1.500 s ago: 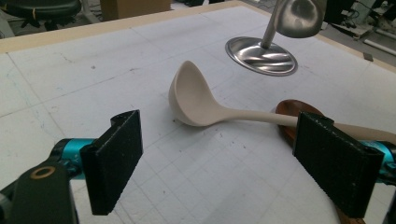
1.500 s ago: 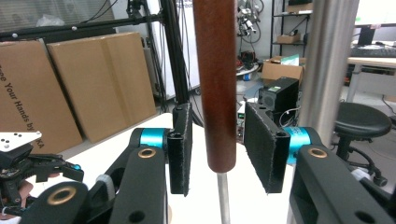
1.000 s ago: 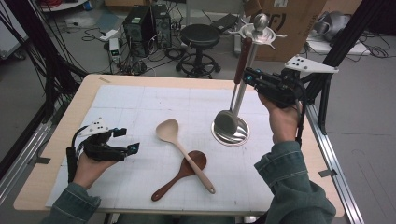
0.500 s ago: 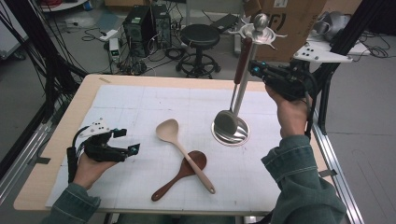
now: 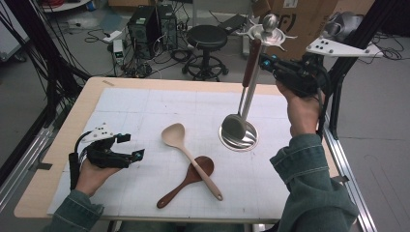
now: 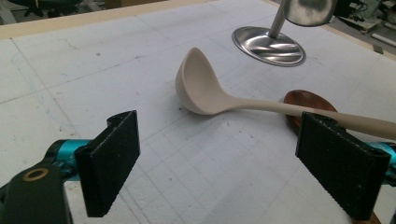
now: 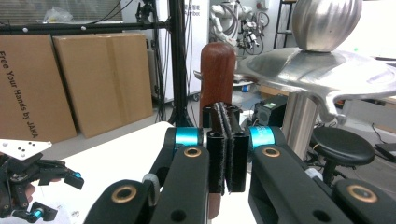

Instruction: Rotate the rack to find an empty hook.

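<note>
Up at the far right corner of the table (image 5: 63, 125), a person's right hand (image 5: 302, 108) raises the right gripper (image 5: 270, 64) beside the head of a polished steel utensil stand (image 5: 238, 135), whose round base sits on the white gridded mat (image 5: 145, 106). From one of the stand's arms hangs a steel ladle with a dark wooden handle (image 5: 251, 60), its bowl (image 5: 234, 127) low against the base. The gripper's jaws are drawn together, the pads meeting face to face in the right gripper view, with the wooden handle (image 7: 217, 70) standing just behind them; whether they pinch anything there cannot be told.

Near the middle of the mat lie two more utensils, crossed: a pale ladle (image 5: 191, 157), its handle resting over the bowl of a dark wooden spoon (image 5: 186, 181). At the near left edge the left hand (image 5: 92, 176) rests with the left gripper (image 5: 128, 147), its jaws spread wide and empty, aimed along the mat at the pale ladle (image 6: 205, 91).

By the look of it, the hanging ladle is stiff and top-light, with weight in its steel bowl, so it would likely swing on its hook. The wooden handle offers the surer hold; the polished shaft looks slippery.
</note>
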The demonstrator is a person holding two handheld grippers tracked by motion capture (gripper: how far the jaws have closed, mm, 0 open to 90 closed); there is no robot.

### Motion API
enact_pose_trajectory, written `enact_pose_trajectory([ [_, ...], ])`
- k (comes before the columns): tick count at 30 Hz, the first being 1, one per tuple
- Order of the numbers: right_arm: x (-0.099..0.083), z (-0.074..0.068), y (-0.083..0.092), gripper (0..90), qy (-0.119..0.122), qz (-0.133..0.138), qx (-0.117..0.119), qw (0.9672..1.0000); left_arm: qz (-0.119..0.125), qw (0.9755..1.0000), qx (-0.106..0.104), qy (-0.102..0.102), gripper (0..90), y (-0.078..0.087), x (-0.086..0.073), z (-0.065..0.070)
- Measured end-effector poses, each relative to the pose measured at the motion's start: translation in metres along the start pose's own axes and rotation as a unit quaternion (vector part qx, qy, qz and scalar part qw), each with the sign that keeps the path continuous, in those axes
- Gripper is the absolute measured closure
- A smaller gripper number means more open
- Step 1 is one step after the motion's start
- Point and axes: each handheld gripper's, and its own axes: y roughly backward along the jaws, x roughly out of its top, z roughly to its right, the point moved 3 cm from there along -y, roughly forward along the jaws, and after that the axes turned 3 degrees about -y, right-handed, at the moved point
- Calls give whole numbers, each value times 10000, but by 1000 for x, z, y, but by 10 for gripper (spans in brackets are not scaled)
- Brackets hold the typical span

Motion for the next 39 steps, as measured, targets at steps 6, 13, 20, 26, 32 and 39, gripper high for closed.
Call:
enact_pose_trajectory([
  [6,2,0,-4,896,15,17,-15,10000,20,10000,24,28,145,0,0,0],
  [13,4,-3,-5,896,24,58,-54,10000,0,10000,5,1,144,-1,0,1],
  [20,5,-6,-10,896,54,60,-110,9999,7,10000,6,0,144,0,0,1],
  [26,5,-8,-14,896,71,78,-161,9998,13,10000,1,4,144,0,0,1],
  [32,5,-9,-18,896,50,84,-187,9998,4,10000,4,-7,145,0,0,1],
  [39,4,-8,-14,896,57,92,-120,9999,25,10000,12,-6,144,0,0,0],
])
